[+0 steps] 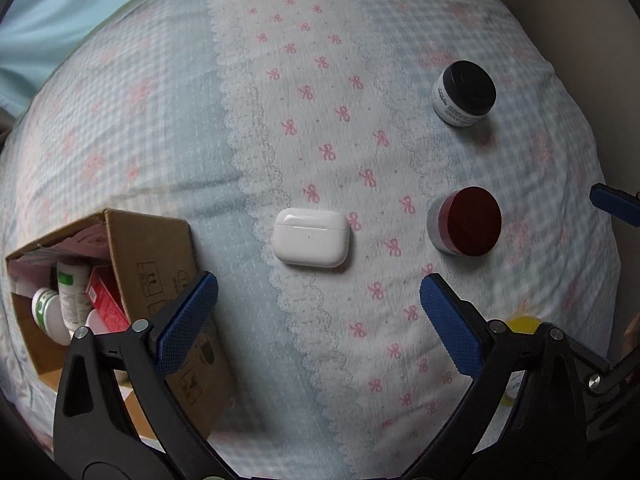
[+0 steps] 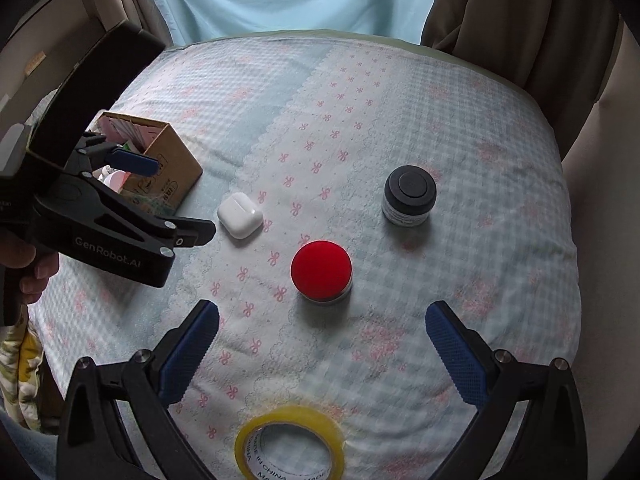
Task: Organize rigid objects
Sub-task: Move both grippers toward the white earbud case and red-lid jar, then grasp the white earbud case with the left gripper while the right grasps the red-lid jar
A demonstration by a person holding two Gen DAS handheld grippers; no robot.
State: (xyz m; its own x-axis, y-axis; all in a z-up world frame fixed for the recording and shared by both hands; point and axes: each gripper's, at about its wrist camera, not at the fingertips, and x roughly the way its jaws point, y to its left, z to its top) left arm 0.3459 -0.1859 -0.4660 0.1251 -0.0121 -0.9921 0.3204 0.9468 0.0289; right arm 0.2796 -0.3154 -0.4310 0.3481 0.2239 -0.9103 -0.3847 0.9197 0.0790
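Partly done: the box (image 1: 120, 264), lower left, already holds bottles, probably several. Left to go: case (image 1: 310, 242) centre, red jar (image 1: 466, 226), black jar (image 1: 464, 92), tape (image 2: 290, 442). Left gripper (image 1: 318, 300) and right gripper (image 2: 322, 328) gape, empty.

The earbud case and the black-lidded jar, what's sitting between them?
Nothing: between the earbud case and the black-lidded jar only bare bow-print cloth shows in the right wrist view; the red-lidded jar sits nearer the camera.
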